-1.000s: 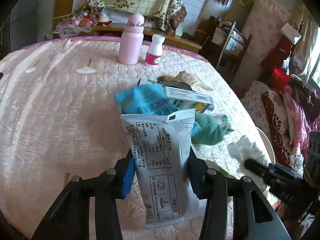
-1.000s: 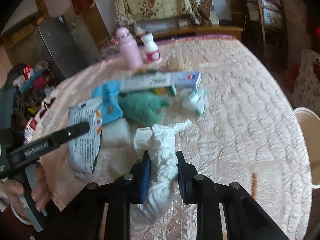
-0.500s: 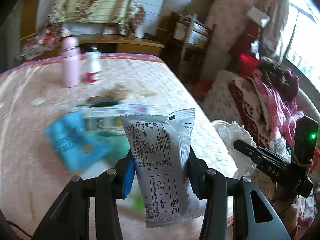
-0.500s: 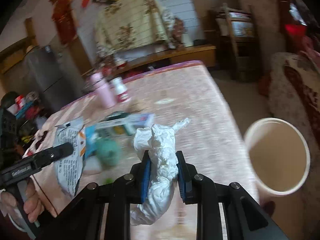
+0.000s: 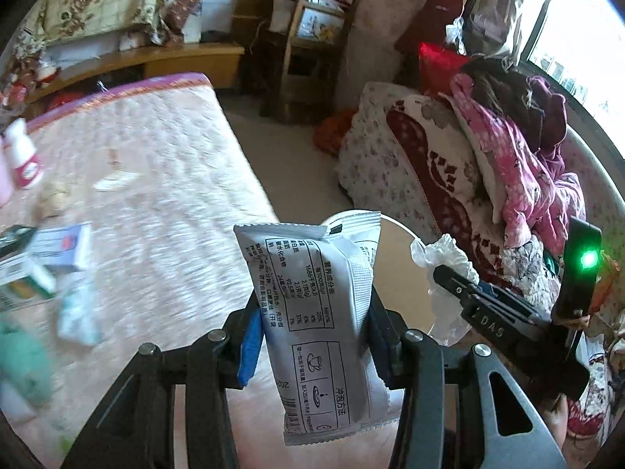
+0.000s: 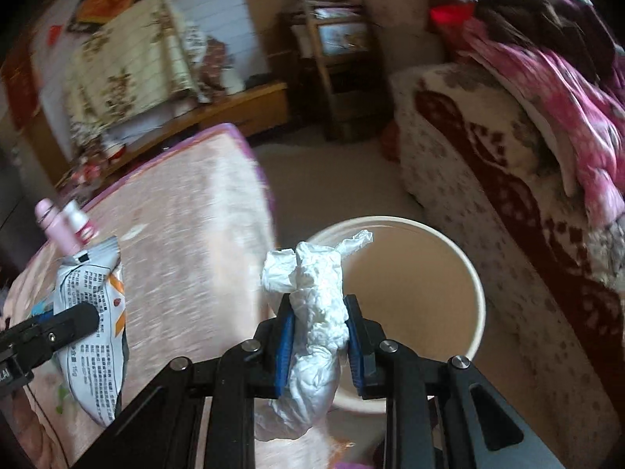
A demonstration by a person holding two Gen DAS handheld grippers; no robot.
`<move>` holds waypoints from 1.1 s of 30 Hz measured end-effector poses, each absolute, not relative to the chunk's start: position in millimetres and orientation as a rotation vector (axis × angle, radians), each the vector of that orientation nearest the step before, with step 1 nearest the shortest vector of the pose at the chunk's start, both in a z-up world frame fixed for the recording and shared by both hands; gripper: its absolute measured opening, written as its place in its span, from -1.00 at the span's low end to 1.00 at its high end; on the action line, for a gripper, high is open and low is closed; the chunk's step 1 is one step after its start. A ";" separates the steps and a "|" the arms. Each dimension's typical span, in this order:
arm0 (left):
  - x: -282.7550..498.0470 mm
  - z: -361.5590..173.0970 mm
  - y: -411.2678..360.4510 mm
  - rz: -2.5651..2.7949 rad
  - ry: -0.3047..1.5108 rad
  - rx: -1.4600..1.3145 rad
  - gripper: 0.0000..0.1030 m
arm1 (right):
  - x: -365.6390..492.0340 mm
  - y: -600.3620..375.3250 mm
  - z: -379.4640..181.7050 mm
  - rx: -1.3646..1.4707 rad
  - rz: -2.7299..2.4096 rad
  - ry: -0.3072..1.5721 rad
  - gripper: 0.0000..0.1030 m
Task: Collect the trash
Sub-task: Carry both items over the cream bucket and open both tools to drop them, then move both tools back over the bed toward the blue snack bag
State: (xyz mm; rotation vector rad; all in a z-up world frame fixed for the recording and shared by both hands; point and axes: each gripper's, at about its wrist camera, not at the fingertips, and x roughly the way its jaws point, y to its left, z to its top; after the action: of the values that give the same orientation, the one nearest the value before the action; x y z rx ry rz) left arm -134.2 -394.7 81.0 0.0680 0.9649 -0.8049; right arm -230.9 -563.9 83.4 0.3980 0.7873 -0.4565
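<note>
My left gripper (image 5: pixel 312 340) is shut on a grey snack packet (image 5: pixel 316 312) printed with a nutrition table, held upright over the table's right edge. My right gripper (image 6: pixel 318 336) is shut on a crumpled white tissue (image 6: pixel 316 312). A cream round bin (image 6: pixel 441 273) stands on the floor just beyond the tissue; its rim (image 5: pixel 394 226) shows behind the packet in the left wrist view. The right gripper (image 5: pixel 465 293) with its tissue (image 5: pixel 445 254) appears to the right of the packet. The packet (image 6: pixel 91 312) and left gripper (image 6: pixel 58 328) show at the left in the right wrist view.
The pink quilted table (image 5: pixel 156 203) still carries boxes (image 5: pixel 50 258), a green cloth (image 5: pixel 19 359), a small white bottle (image 5: pixel 23 156) and a pink bottle (image 6: pixel 54 226). A sofa piled with pink clothes (image 6: pixel 547 125) stands right of the bin. A wooden rack (image 5: pixel 308 35) stands behind.
Both grippers have swung to the right, away from the trash pile on the table, each keeping its grip. The bin has come into view, close in front of the tissue.
</note>
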 end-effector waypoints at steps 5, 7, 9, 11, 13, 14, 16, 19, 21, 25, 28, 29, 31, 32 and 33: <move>-126.9 63.9 -431.3 -0.804 0.989 0.067 -0.01 | -224.0 -598.2 65.2 0.420 -0.517 0.804 -0.47; -123.9 60.0 -443.0 -0.803 1.000 0.047 0.05 | -225.0 -608.1 58.5 0.452 -0.522 0.804 -0.47; -122.1 57.0 -452.0 -0.808 1.008 0.030 0.09 | -225.6 -615.9 53.3 0.484 -0.536 0.805 -0.47; -120.8 54.6 -459.9 -0.805 1.014 0.032 0.12 | -227.8 -617.5 49.8 0.498 -0.553 0.797 -0.36; -120.7 54.4 -462.1 -0.802 1.018 0.029 0.23 | -228.8 -621.6 48.1 0.516 -0.568 0.784 0.52; -121.3 55.5 -460.2 -0.801 1.017 0.023 0.26 | -230.6 -622.9 49.1 0.528 -0.570 0.762 0.71; -123.9 58.7 -456.9 -0.802 1.009 0.015 0.32 | -234.0 -623.2 53.1 0.534 -0.567 0.727 0.74; -130.4 66.3 -446.8 -0.786 0.986 0.045 0.33 | -233.5 -618.0 58.3 0.493 -0.581 0.728 0.74; -134.4 70.0 -438.9 -0.769 0.974 0.059 0.33 | -233.6 -611.8 60.6 0.478 -0.574 0.730 0.74; -139.7 82.6 -411.2 -0.712 0.941 0.074 0.35 | -233.4 -594.0 67.4 0.426 -0.570 0.738 0.74; -140.0 91.2 -385.8 -0.664 0.917 0.081 0.35 | -233.7 -577.9 76.2 0.398 -0.555 0.728 0.74; -140.0 93.4 -378.2 -0.644 0.908 0.091 0.35 | -233.4 -572.5 78.7 0.388 -0.552 0.728 0.74; -141.9 98.1 -359.4 -0.611 0.895 0.111 0.35 | -233.3 -557.9 84.9 0.364 -0.542 0.726 0.74; -142.5 100.2 -350.9 -0.597 0.892 0.120 0.35 | -233.5 -552.7 86.9 0.359 -0.537 0.724 0.74; -142.7 102.3 -345.8 -0.591 0.891 0.125 0.35 | -233.7 -547.7 88.8 0.356 -0.531 0.723 0.74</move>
State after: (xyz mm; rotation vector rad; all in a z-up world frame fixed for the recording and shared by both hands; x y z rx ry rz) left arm -142.7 -345.8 102.3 0.1249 0.8907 -0.5905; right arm -233.7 -547.7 88.8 0.3564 0.7232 -0.5306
